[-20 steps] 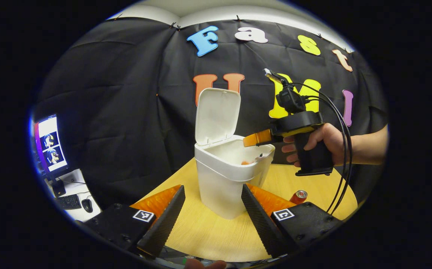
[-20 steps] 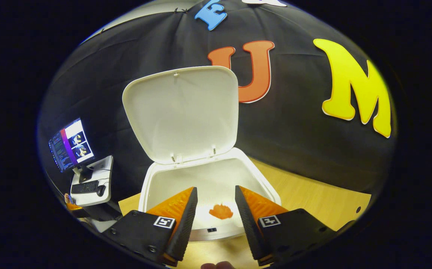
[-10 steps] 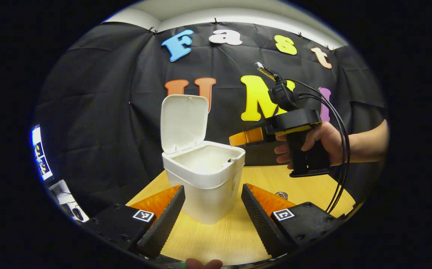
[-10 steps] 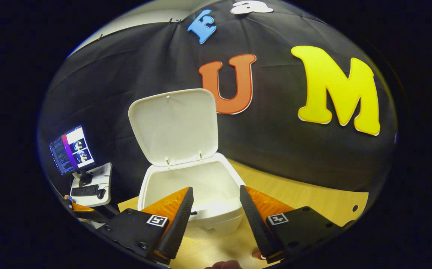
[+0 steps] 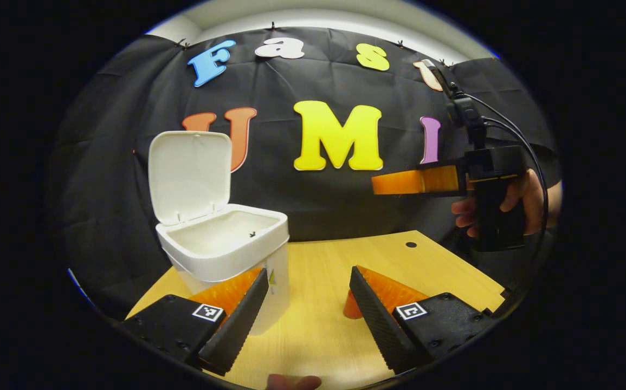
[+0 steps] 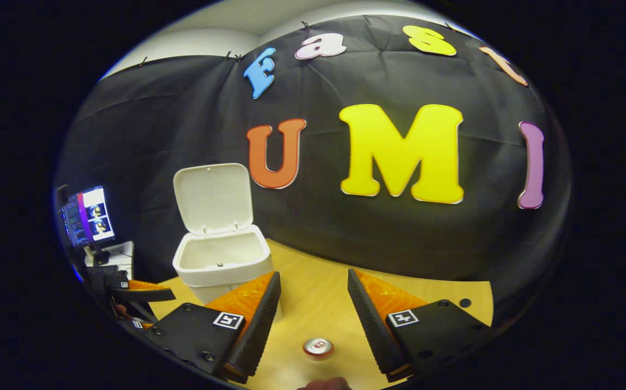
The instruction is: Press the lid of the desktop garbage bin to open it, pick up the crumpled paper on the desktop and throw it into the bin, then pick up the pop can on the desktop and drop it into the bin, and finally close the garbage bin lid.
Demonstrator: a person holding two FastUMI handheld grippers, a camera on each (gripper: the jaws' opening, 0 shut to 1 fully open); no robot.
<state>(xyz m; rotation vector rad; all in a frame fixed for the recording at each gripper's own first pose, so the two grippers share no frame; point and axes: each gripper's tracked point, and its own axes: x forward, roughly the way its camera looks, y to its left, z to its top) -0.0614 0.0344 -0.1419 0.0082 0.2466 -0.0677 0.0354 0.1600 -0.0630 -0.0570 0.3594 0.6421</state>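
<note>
Now bin [image 6: 220, 265] lid up; right tongs [image 6: 313, 309] apart above pop can [image 6: 318, 346]

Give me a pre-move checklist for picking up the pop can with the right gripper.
1. Lid of the garbage bin open: ok.
2. Right gripper open and empty: ok.
3. Pop can upright on the table, between and below its fingers: ok.
4. Left gripper open, holding nothing: ok.
5. Crumpled paper inside the bin: cannot tell.
6. Can apart from the bin: ok.
</note>
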